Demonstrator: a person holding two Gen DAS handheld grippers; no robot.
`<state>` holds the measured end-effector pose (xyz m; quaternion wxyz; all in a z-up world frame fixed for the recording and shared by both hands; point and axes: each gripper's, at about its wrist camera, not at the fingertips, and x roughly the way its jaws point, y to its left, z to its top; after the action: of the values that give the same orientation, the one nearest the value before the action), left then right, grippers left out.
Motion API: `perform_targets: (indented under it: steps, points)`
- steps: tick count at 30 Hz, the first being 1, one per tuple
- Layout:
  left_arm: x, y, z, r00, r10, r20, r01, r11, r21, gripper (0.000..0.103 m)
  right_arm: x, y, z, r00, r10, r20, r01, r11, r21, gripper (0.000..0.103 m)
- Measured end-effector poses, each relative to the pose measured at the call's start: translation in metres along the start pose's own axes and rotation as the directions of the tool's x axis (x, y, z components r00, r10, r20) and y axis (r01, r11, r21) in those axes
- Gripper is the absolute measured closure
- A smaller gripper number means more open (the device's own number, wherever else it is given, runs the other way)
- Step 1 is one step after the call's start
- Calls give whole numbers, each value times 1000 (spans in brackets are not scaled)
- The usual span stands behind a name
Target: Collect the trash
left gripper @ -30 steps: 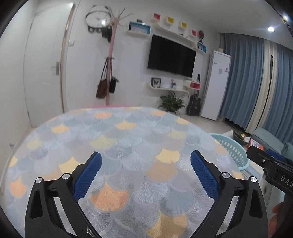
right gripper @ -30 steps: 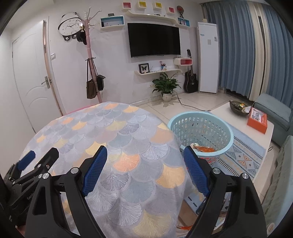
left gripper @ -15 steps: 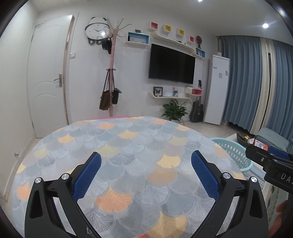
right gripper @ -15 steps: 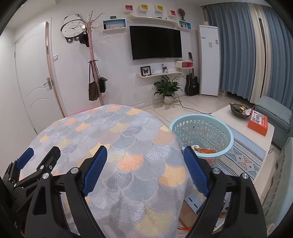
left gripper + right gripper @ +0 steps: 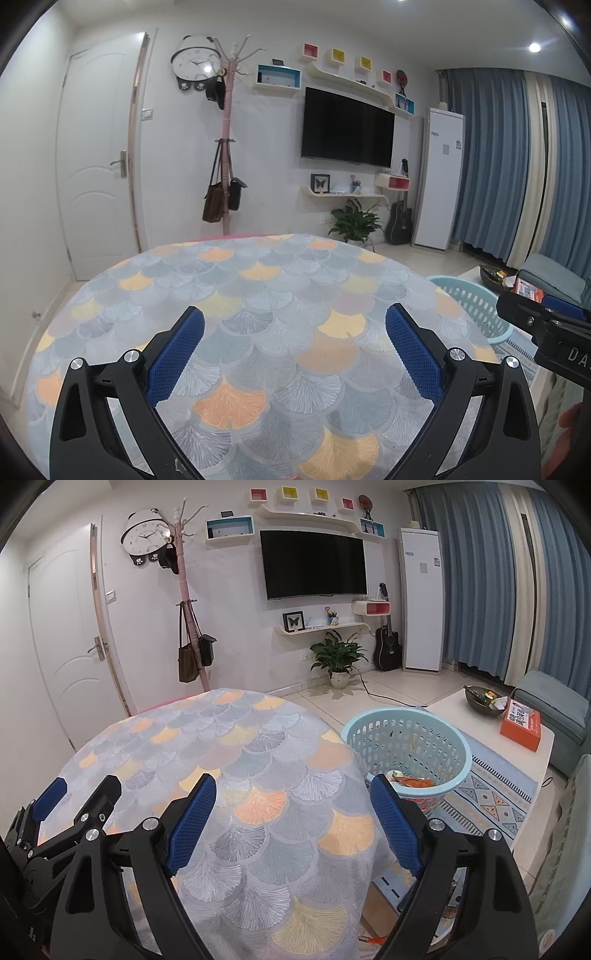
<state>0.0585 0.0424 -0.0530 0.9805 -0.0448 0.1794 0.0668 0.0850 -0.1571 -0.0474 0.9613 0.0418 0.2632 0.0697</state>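
Just right of the right gripper (image 5: 293,794) stands the light-blue basket (image 5: 413,723) with orange trash (image 5: 413,782) lying inside — beside the round table (image 5: 229,746). Both grippers hover over its scale-patterned cloth, the left gripper (image 5: 295,323) alongside — jaws spread, nothing between them.

We carry two matching black plastic tools: the left gripper (image 5: 294,338) and the right gripper (image 5: 293,806). Each has angular arms with slot-shaped cut-outs, round silver screws at the joints, and ridged blue pads (image 5: 413,354) lining the fingers. White letters mark one body.
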Motion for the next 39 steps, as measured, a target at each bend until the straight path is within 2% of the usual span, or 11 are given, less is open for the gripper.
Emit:
perform_targets:
  steps: [39]
  points:
    - [3,3,0,1000,-2,-5,2,1000,1,7,-7,-3,-1,1000,-10,16,10,1000,1,20]
